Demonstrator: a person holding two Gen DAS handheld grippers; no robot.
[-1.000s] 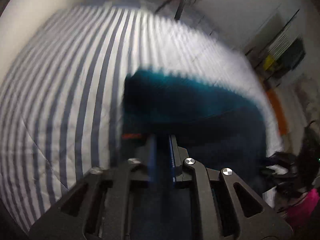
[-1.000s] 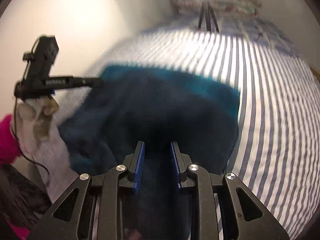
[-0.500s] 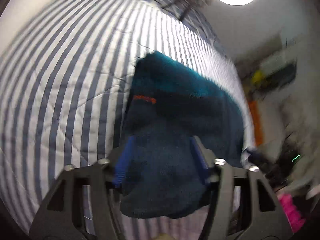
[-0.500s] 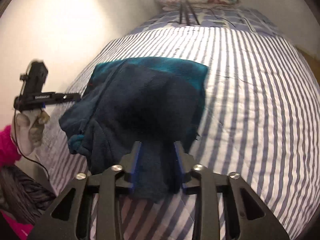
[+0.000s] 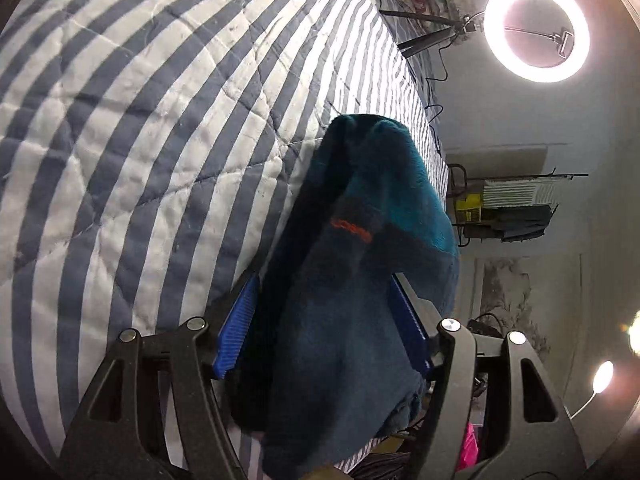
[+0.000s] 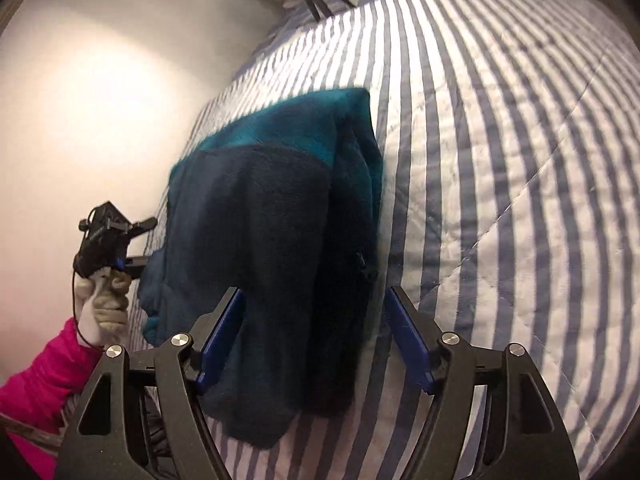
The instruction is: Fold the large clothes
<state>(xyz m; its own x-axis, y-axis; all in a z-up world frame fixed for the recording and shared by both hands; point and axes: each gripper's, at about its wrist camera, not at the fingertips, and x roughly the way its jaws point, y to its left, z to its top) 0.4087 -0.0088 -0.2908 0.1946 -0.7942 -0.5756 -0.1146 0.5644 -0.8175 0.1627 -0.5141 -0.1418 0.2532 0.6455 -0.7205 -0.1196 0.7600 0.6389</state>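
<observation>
A dark navy and teal fleece garment (image 5: 360, 184) with a small orange logo (image 5: 352, 232) lies folded on the blue-and-white striped quilt (image 5: 140, 140). My left gripper (image 5: 324, 292) hangs over its near edge. Its jaws are opening, and the fleece sits between the blue pads without being pinched. In the right wrist view the same fleece (image 6: 260, 216) lies on the quilt (image 6: 500, 160). My right gripper (image 6: 315, 296) straddles its near end, jaws opening, pads clear of the cloth. The left gripper (image 6: 144, 242) shows at the garment's left edge, held by a gloved hand (image 6: 104, 300).
A ring light (image 5: 536, 28) on a tripod stands beyond the bed's far end. A rack with folded items (image 5: 508, 208) stands by the wall on the right. A pink sleeve (image 6: 36, 380) is at the lower left. A pale wall (image 6: 100, 80) borders the bed.
Both grippers went from shut on the fleece to wide open and let it go. The fleece dropped flat onto the quilt. Both views rolled and sank toward the bed.
</observation>
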